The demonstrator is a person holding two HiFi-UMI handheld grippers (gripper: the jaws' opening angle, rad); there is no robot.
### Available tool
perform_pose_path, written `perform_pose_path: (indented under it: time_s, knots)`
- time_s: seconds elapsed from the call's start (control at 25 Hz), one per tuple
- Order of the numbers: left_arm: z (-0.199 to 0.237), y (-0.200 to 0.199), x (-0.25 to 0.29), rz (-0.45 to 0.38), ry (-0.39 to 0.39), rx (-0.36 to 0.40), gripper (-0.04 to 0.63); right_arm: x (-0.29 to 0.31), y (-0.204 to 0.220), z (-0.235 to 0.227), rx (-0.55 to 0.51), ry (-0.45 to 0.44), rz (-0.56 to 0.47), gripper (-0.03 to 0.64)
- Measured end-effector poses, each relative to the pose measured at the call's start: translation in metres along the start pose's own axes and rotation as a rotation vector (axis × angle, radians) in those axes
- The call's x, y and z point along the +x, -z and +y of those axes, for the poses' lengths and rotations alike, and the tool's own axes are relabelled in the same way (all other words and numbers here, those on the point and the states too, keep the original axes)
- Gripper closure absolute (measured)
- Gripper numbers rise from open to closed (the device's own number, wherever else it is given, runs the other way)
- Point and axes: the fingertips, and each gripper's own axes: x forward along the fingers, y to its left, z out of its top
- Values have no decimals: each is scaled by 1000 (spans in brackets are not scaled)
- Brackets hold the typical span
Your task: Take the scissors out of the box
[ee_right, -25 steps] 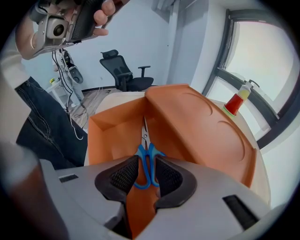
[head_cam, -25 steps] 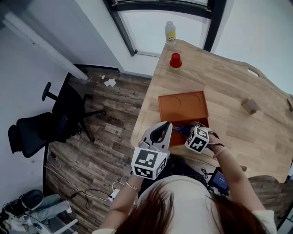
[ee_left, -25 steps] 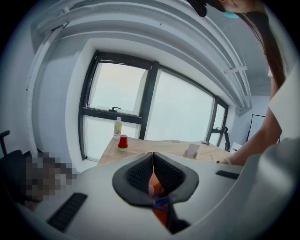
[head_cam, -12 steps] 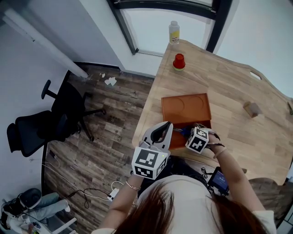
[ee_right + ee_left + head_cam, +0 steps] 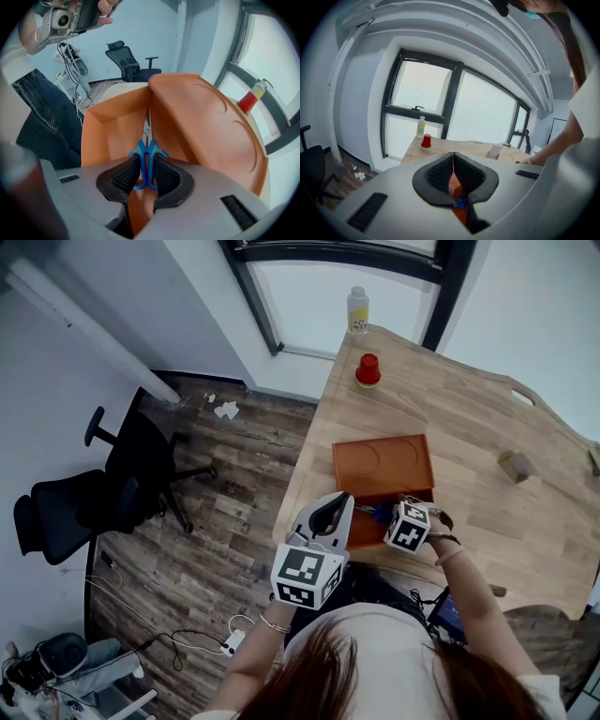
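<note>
An orange box stands open at the table's near edge, its lid folded back. Blue-handled scissors lie inside along the fold, blades pointing away. My right gripper points steeply down into the box, and its closing jaws have both pads against the blue handles. In the head view it sits over the box's near part, with a bit of blue showing beside it. My left gripper hovers just left of the box with its jaws shut on nothing. Past its shut pads I glimpse the orange box and blue handles.
On the wooden table stand a red cup and a small bottle at the far end, with a wooden block to the right. A black office chair stands on the floor to the left.
Both grippers stay where they were at the box. The head camera has shifted slightly, so the table sits a little further right in the picture.
</note>
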Motion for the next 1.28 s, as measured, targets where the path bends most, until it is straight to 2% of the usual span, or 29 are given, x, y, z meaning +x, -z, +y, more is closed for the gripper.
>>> perform_pose_path:
  time_s: [0.36,0.64,1.28]
  knots:
    - [-2,1,-13,-3,-5,-2,575,-6,-2,3,29,49,-24,505]
    - [3,2,-24,-8,-39,-21,575,-20,-4,2,8,85,-32,506]
    - [-7,-6,-36,-35,-56,7,575,-58,-9,14,19,152,-98,506]
